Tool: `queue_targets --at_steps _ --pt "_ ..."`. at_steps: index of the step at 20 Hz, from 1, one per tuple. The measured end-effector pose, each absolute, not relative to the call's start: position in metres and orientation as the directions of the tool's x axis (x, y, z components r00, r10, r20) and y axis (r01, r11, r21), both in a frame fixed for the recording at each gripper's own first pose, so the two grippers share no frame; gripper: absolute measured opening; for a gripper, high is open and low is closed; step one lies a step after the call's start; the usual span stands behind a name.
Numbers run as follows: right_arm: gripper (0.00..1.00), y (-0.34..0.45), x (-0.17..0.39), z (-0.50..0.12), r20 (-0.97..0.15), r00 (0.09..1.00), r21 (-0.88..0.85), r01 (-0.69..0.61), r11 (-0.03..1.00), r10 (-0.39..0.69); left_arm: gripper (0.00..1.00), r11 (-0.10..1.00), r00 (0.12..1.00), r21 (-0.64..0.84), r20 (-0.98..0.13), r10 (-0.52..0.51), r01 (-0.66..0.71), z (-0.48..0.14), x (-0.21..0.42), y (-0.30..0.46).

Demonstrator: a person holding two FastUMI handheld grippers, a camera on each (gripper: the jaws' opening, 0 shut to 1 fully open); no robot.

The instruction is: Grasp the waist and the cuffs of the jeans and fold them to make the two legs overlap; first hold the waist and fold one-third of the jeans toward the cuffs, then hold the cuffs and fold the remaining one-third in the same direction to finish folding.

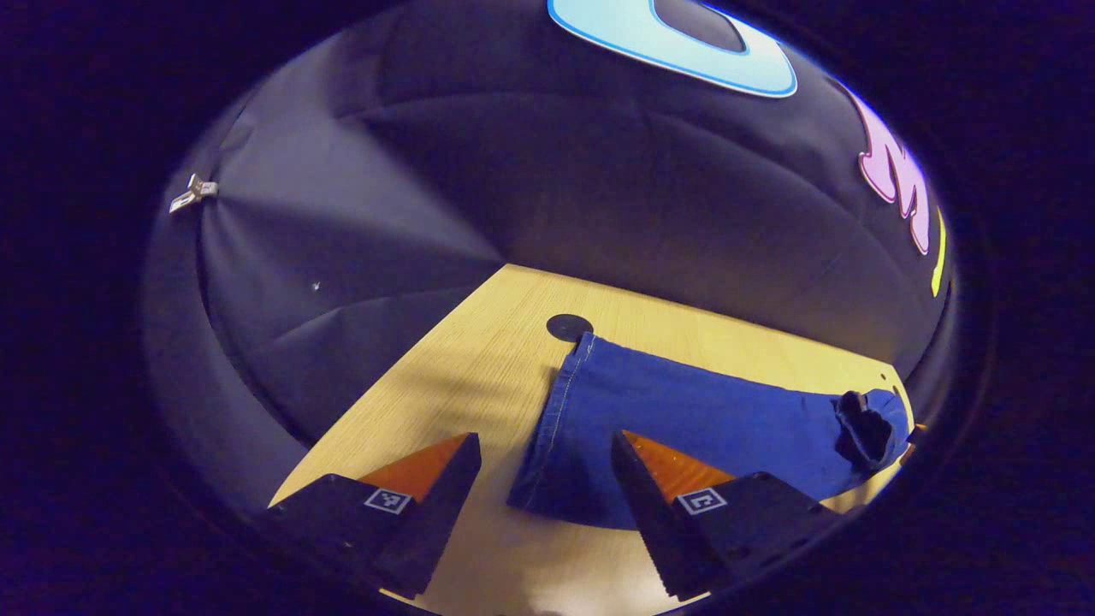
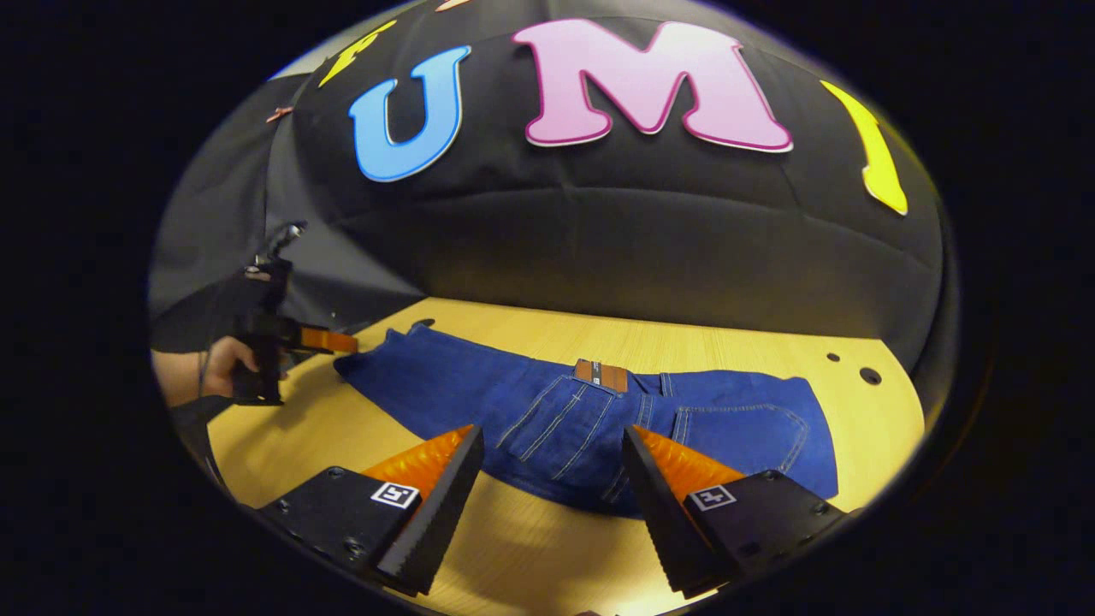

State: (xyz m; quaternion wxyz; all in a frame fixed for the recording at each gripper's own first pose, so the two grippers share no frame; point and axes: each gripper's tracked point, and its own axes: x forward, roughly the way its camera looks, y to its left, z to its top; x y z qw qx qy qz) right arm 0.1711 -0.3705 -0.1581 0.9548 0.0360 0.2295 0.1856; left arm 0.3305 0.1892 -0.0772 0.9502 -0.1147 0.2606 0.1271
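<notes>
I see the jeans [image 2: 582,411] lying flat on the wood table [image 2: 530,547], legs out to the left w/ the cuffs [image 1: 560,402] near a black dot [image 1: 569,326]. My left gripper [image 1: 546,453] is spread wide, empty, over the cuffs. My right gripper [image 2: 553,449] is wide too, empty, over the waist [image 2: 727,419]. A hand [image 2: 210,364] holds the left one.

Probably a recording booth: black cloth wall [image 2: 599,248] draped behind a bare wooden table [image 1: 479,359].
</notes>
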Motion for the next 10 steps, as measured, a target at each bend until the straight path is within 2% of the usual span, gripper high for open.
queue_targets --at_steps 4,7,8,9,10 --pt "0.97 -0.391 0.153 -0.179 -0.498 0.793 0.172 -0.305 0.937 0.350 0.95 0.950 0.771 -0.092 -0.609 0.184 -0.300 -0.098 0.331 0.184" --pt "0.97 -0.404 0.144 -0.197 -0.551 0.771 0.215 -0.238 0.947 0.319 0.97 0.955 0.767 -0.081 -0.617 0.176 -0.284 -0.100 0.331 0.178" --pt "0.98 -0.406 0.144 -0.199 -0.552 0.771 0.231 -0.225 0.946 0.318 0.88 0.958 0.762 -0.070 -0.623 0.176 -0.278 -0.101 0.333 0.178" --pt "0.98 -0.405 0.142 -0.199 -0.553 0.771 0.239 -0.217 0.946 0.317 0.92 0.961 0.765 -0.084 -0.625 0.155 -0.263 -0.101 0.335 0.174" --pt "0.98 -0.405 0.140 -0.201 -0.552 0.770 0.241 -0.218 0.946 0.319 0.87 0.965 0.775 -0.132 -0.624 0.095 -0.225 -0.096 0.333 0.161"
